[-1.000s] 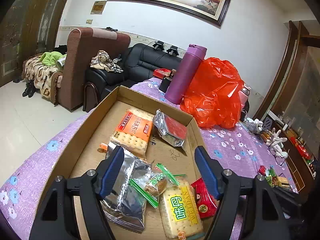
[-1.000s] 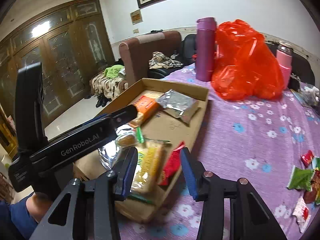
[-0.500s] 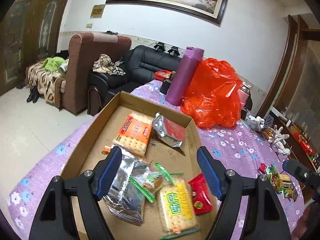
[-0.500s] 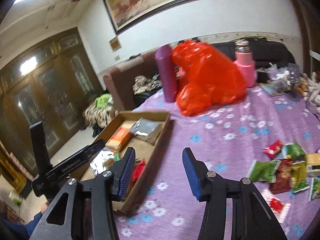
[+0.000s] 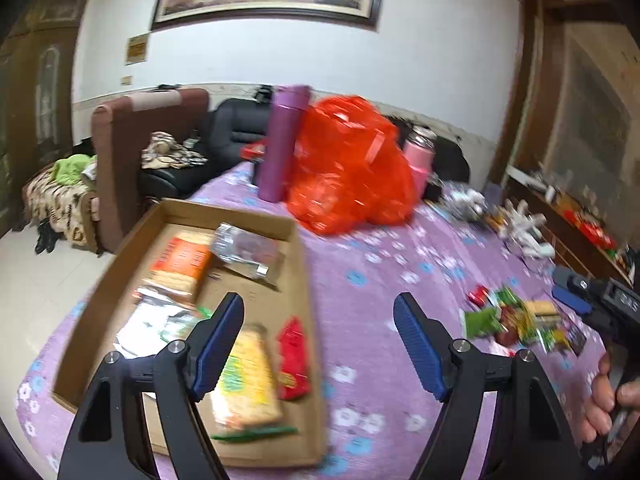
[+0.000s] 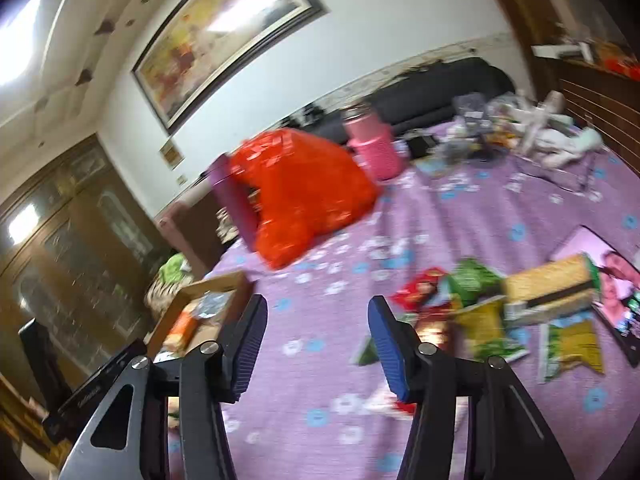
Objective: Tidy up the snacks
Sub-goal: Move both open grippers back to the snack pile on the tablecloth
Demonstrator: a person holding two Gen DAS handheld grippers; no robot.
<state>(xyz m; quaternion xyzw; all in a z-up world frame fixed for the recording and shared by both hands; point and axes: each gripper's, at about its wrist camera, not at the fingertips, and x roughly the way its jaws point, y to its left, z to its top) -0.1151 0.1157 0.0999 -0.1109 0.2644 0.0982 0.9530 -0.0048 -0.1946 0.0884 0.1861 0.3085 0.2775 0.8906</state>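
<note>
A shallow cardboard box [image 5: 298, 240] lies on the purple flowered tablecloth [image 5: 380, 280] and holds several snack packs, among them a yellow cracker pack [image 5: 246, 380] and a small red packet [image 5: 294, 360]. My left gripper [image 5: 318, 346] hovers open over the box's right edge, nothing between its fingers. A loose pile of snack packets [image 6: 480, 304] lies on the cloth to the right. My right gripper [image 6: 318, 344] hangs above the bare cloth just left of that pile; its jaws are opening and hold nothing. The box [image 6: 208, 308] shows at the left in the right wrist view.
An orange plastic bag [image 5: 348, 164], a purple flask [image 5: 282, 144] and a pink flask [image 5: 418, 160] stand behind the box. A photo or magazine [image 6: 612, 280] lies at the pile's right. Clutter crowds the table's far right end [image 6: 540, 132]. A hand [image 5: 604, 400] holds the right gripper.
Both grippers have swung right, away from the box; the right one now faces the loose snack pile and its fingers stand wider. The left one now straddles the box's right edge.
</note>
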